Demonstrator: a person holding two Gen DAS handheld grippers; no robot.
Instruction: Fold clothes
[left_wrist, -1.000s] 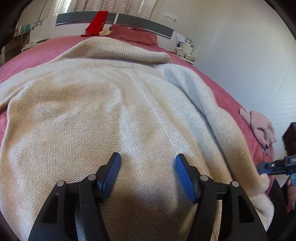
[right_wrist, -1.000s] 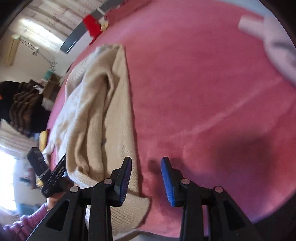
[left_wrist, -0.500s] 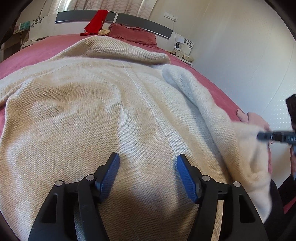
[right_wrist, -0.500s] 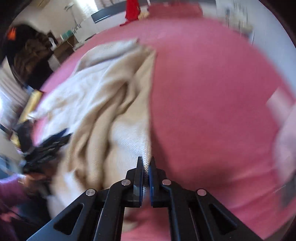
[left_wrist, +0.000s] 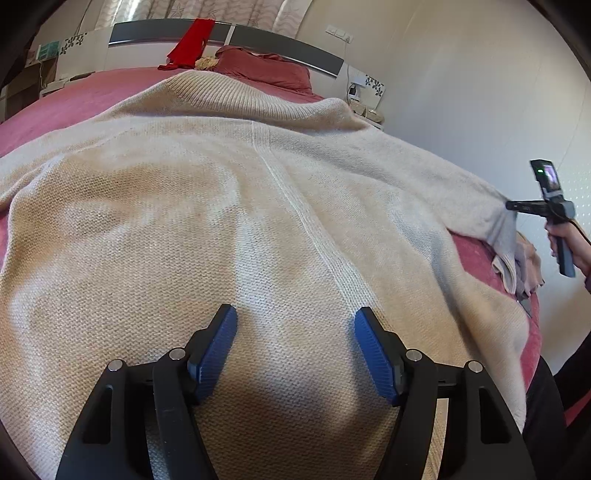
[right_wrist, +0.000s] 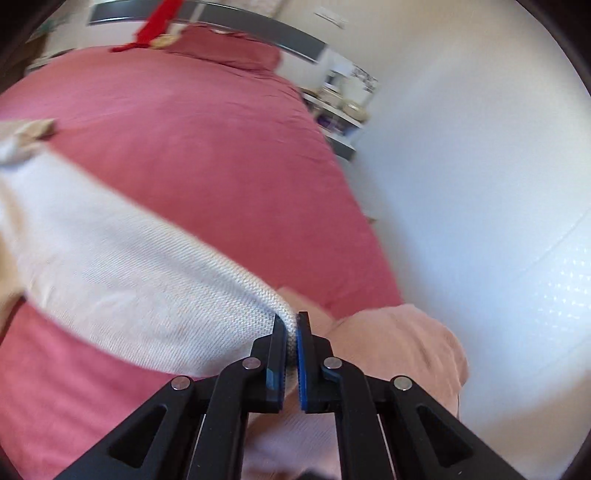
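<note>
bed (left_wrist: 74, 99) pink cover | pillow (left_wrist: 266, 68) at headboard (left_wrist: 280, 42) | red cloth (left_wrist: 190, 42) draped over headboard | nightstand (left_wrist: 364, 110) right

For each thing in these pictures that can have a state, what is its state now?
Beige sweater: spread on the bed, one sleeve pulled out to the side.
Sleeve: lifted, cuff pinched.
Left claw: open, over the sweater, holding nothing.
Right claw: shut on the sleeve.
Pink garment: crumpled at the bed edge.

Left claw (left_wrist: 295, 350) agape — right claw (right_wrist: 291, 341) (raised) clamped.
</note>
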